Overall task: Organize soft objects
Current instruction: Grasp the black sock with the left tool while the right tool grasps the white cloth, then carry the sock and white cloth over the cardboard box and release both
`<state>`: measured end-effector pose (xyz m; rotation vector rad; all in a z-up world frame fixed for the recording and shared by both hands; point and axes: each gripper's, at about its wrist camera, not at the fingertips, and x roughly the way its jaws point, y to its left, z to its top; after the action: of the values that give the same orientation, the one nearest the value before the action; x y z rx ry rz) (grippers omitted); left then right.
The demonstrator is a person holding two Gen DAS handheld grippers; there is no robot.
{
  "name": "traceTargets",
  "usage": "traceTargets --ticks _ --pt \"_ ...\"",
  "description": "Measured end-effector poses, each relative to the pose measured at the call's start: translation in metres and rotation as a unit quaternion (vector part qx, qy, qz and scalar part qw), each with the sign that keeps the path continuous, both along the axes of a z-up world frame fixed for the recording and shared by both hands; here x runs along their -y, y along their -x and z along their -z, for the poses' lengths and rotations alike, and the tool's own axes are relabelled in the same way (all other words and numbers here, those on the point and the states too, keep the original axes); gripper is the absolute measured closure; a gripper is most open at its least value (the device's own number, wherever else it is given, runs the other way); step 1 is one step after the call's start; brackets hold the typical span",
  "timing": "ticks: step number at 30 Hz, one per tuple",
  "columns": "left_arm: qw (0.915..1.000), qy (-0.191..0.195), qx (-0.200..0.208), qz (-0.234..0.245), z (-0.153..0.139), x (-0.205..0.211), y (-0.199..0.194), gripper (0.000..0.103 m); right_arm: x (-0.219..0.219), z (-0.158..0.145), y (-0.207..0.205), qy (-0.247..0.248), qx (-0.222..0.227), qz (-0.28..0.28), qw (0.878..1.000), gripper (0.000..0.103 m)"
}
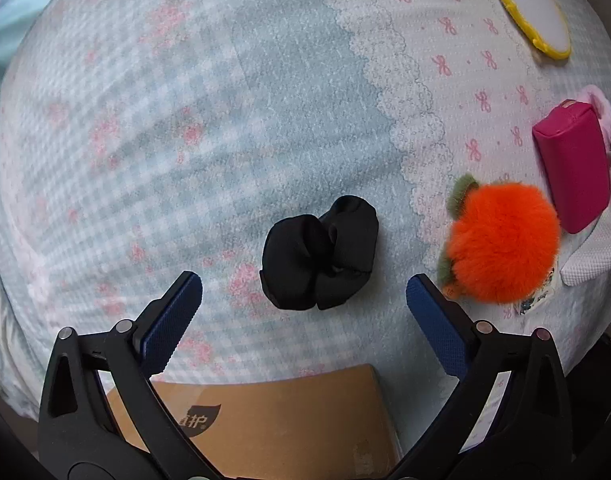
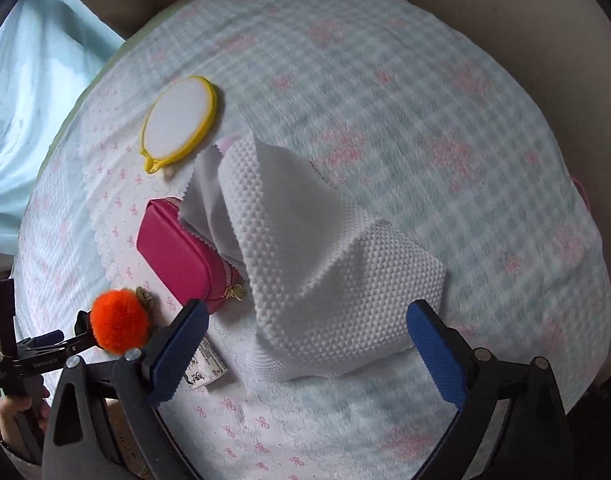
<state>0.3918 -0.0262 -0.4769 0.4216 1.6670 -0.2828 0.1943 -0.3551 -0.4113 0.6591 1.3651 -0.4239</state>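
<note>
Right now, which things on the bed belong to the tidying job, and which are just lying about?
Job:
black scrunchie
orange pompom
white cloth
pink pouch

Lying about:
yellow mirror
cardboard box, possibly the container
small tag

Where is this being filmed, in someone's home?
Probably a bedroom. The soft things lie on a bedspread with checks and pink bows, beside a pale curtain. Small personal items point the same way: a yellow mirror and a pink pouch.
</note>
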Motion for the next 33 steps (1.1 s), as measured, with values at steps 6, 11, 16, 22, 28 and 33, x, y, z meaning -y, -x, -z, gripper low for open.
traceTargets --ticks 6,11,16,22,28,33 --pt "0.9986 -0.003 -0.049 -0.021 0.035 -0.006 -0.014 0.028 0.007 0.021 -0.004 -0.027 -0.024 0.011 0.999 0.031" --pt "0.9968 0.009 -0.068 -0.042 0.052 -0.011 -0.013 0.052 0.012 0.030 -0.006 -0.051 -0.026 0.028 0.998 0.057" --pt "0.9972 0.015 -0.052 -0.052 0.051 -0.016 -0.013 0.074 0.014 0.028 -0.005 -0.061 -0.024 0.040 0.997 0.078" --pt "0.9974 0.029 -0.029 -0.059 0.045 -0.021 -0.017 0.084 0.018 0.021 -0.006 -0.049 -0.015 0.034 0.998 0.090" --pt "0.9974 0.046 -0.005 -0.055 0.022 -0.014 -0.019 0.084 0.024 0.006 -0.002 -0.032 0.005 0.030 0.999 0.093" --pt "0.9954 0.070 0.020 -0.062 -0.024 -0.004 -0.018 0.084 0.027 -0.018 0.002 -0.016 0.027 0.025 0.999 0.093"
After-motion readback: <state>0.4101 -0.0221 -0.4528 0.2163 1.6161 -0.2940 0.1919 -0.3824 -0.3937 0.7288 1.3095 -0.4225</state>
